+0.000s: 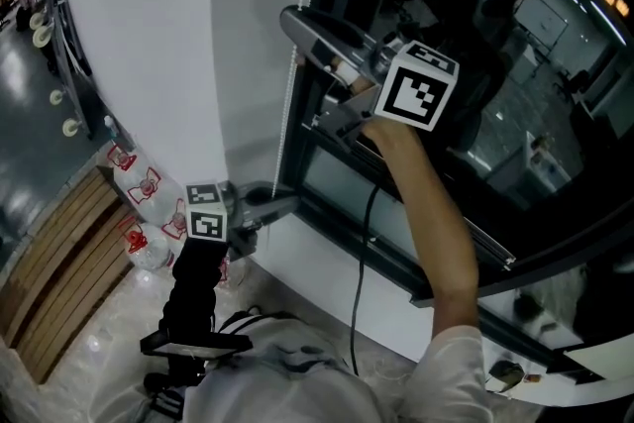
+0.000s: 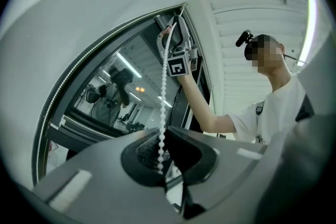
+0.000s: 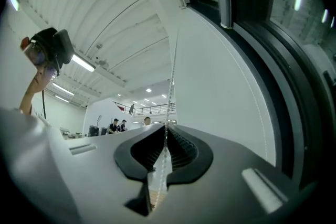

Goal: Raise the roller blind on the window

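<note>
Your right tool [image 3: 166, 126] pinches the bead chain [image 2: 164, 92] high, at twelve o'clock. Your left tool [image 2: 165, 131] clamps it low at seven, likely so the blind [image 1: 149, 35], hanging at ten o'clock, can't slip back between pulls.

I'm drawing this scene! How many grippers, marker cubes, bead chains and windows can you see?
grey handheld grippers: 2, the left gripper and the right gripper
black-and-white square-marker cubes: 2, left cube, right cube
white bead chain: 1
dark glass window: 1
total: 6
</note>
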The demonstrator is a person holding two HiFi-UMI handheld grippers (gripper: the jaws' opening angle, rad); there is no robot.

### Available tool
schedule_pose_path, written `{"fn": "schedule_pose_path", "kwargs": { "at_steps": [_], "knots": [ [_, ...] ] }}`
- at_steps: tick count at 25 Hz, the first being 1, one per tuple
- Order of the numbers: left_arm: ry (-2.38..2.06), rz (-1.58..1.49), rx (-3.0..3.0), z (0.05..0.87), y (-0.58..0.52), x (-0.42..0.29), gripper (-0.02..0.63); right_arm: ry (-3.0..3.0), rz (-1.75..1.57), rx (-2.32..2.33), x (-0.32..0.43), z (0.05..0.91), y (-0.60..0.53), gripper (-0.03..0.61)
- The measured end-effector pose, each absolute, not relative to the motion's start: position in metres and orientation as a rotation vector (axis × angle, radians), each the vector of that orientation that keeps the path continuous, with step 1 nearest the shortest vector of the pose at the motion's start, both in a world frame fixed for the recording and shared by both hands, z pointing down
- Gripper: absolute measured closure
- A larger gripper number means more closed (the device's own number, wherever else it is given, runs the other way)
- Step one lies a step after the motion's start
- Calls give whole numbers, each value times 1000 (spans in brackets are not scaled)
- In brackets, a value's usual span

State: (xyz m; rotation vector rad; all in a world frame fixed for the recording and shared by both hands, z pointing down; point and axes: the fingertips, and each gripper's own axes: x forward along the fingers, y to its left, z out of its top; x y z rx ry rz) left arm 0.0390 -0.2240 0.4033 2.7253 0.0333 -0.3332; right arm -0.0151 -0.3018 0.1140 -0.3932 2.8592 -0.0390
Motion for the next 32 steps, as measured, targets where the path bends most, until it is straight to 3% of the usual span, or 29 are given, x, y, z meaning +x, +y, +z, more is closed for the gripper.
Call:
{"fn": "schedule_pose_path", "kwargs": {
  "at_steps": [8,12,14,15,17,20,22,26,29,32],
  "knots": [
    [28,-261,2761,421,-218,33,614,2813,-72,-426,-13,116,-293,563],
    [-152,-143,2860,447,-222,26,479,2757,-58,-549,-5,116,-294,560],
    [-280,-112,2874,462,-229,16,444,2753,-12,-641,-2,126,-298,560],
    [-349,-117,2869,470,-232,10,434,2750,9,-693,-1,136,-299,546],
    [-471,-128,2851,485,-235,-3,431,2703,-5,-798,10,158,-296,460],
    [-578,-84,2851,502,-231,-15,431,2561,-47,-1001,47,194,-280,439],
    [-627,-75,2853,505,-227,-21,436,2473,-56,-1161,78,224,-262,461],
    [-663,-74,2869,505,-203,-24,540,2285,-104,-1457,135,294,-201,522],
    [-653,-110,2879,503,-174,-21,576,2076,-116,-1707,171,348,-138,574],
    [-625,-138,2897,503,-136,-16,615,1987,-174,-1876,179,401,-75,575]
  ]
}}
